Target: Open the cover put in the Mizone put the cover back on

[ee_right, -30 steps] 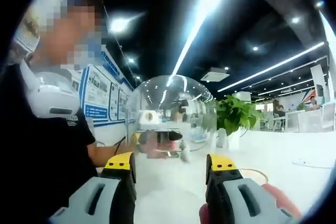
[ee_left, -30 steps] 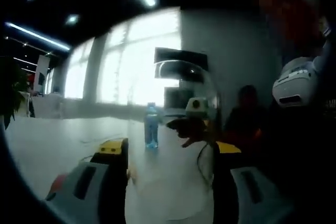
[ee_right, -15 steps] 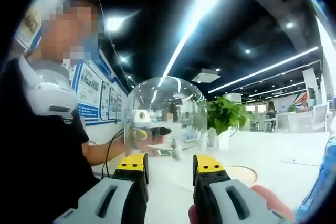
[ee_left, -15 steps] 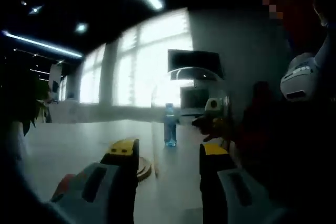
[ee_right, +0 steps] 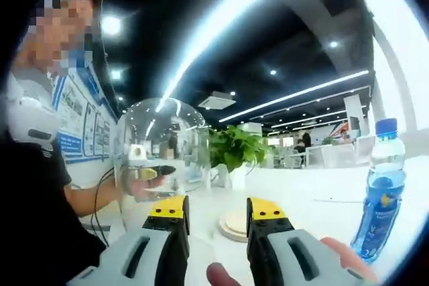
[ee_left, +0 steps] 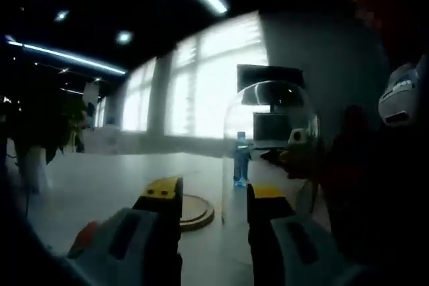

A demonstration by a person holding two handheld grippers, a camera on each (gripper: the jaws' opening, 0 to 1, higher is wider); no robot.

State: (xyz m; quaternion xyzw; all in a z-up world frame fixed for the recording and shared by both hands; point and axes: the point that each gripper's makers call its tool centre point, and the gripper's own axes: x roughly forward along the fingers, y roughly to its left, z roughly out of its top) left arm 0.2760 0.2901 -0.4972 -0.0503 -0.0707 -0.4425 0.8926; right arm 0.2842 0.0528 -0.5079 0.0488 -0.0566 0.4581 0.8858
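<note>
**Cover lifted clear, bottle not yet placed**

On the white table (ee_right: 315, 199), the round wooden base (ee_right: 236, 222) is lying bare, just ahead of the right gripper (ee_right: 214, 207). The clear dome cover (ee_right: 161, 145) is hanging above the table to one side of the base, and the left gripper (ee_left: 213, 191) appears to be carrying it, its jaws standing narrow with the dome's wall (ee_left: 268, 145) rising between them; the contact itself is too dim to confirm. The right gripper is holding nothing, its jaws set narrowly apart.

Compared with one second ago, both views are swinging sideways: the base, previously hardly visible, is now showing plainly in both views, and the blue drink bottle (ee_right: 379, 192) is now standing in full sight at the edge of the right gripper view, upright and well apart from the base. In the left gripper view the bottle (ee_left: 240, 159) is showing through the dome.

Judgement: the opening step is looking complete. The free right gripper is best placed to fetch the bottle and stand it on the base before the cover is going back on.
</note>
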